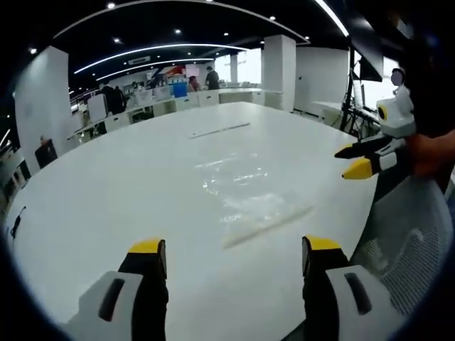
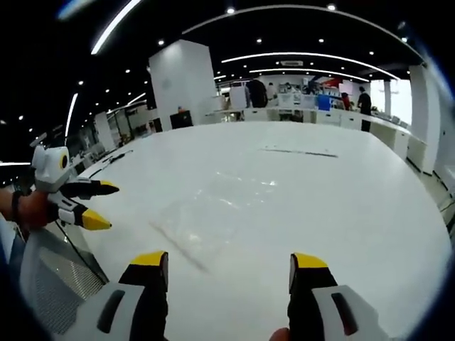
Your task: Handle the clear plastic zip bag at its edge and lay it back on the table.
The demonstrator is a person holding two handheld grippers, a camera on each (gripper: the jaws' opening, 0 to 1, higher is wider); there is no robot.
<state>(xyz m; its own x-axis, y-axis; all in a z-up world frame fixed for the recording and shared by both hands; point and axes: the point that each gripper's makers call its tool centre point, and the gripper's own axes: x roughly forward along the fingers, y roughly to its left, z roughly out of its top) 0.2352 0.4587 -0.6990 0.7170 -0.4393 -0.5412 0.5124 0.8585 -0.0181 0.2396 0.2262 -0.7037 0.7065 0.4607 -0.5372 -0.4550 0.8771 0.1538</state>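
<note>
The yellow-tipped fingers (image 1: pixel 147 249) of the left gripper (image 1: pixel 234 252) stand wide apart with nothing between them, and those of the right gripper (image 2: pixel 231 264) are spread just as wide and bare. The clear plastic zip bag (image 1: pixel 245 195) lies flat on the white table (image 1: pixel 106 192), just ahead of the left gripper's tips, its zip strip nearest them; in the right gripper view the bag (image 2: pixel 206 217) lies just beyond and slightly left of that gripper's tips. Each gripper shows in the other's view at the table's near edge, held in a hand (image 1: pixel 430 153), its jaws parted. A thin strip (image 1: pixel 219 130) lies well apart from the bag, farther out on the table. A grey mesh chair back (image 1: pixel 409 231) stands beside the table edge. The room is a large open office with white pillars (image 2: pixel 181 82), a dark ceiling with curved light strips (image 1: pixel 170 48) and spotlights, desks and several people (image 2: pixel 256 92) at the far side. No writing is readable.
</note>
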